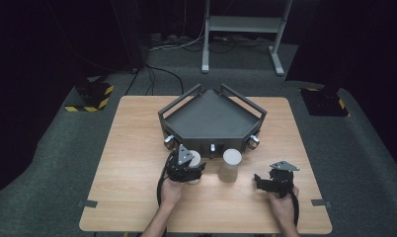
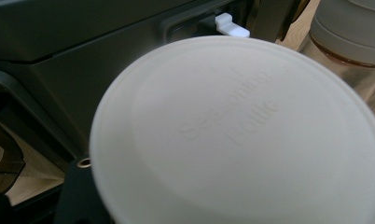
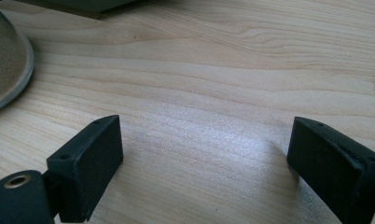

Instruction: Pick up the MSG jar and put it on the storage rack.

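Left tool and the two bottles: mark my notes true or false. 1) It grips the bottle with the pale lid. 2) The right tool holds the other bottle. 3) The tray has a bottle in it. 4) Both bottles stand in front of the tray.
1) True: the left tool is shut on the bottle with the pale lid.
2) False: the right tool is open over bare table; the other bottle stands free.
3) False: the tray holds nothing.
4) True.
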